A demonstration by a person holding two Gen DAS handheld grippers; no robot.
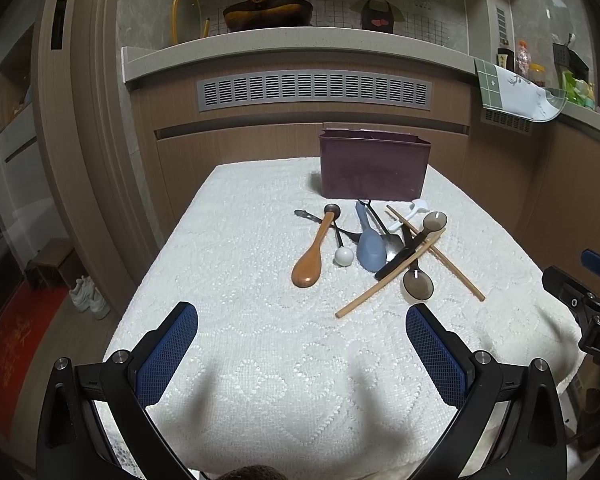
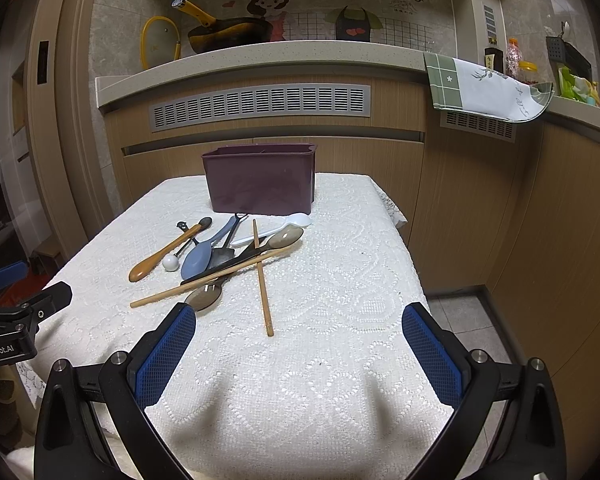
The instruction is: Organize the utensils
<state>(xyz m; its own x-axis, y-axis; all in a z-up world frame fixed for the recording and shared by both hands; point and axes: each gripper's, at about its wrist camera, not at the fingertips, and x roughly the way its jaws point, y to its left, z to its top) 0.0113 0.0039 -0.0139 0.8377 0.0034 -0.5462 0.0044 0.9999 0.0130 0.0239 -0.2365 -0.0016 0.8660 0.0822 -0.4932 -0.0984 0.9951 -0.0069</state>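
utensils (image 1: pixel 376 248) lie heaped before the purple bin (image 1: pixel 374 164), both tongs, left (image 1: pixel 302 322) and right (image 2: pixel 299 322), released above the tablecloth (image 1: pixel 240 240).

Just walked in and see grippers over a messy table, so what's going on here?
A person holds two grippers above a white-clothed table, about to sort utensils. The left gripper and right gripper are both open and empty. A heap of utensils, including a wooden spoon, blue scoop and chopsticks, lies in front of the purple bin. Nothing is picked up yet.
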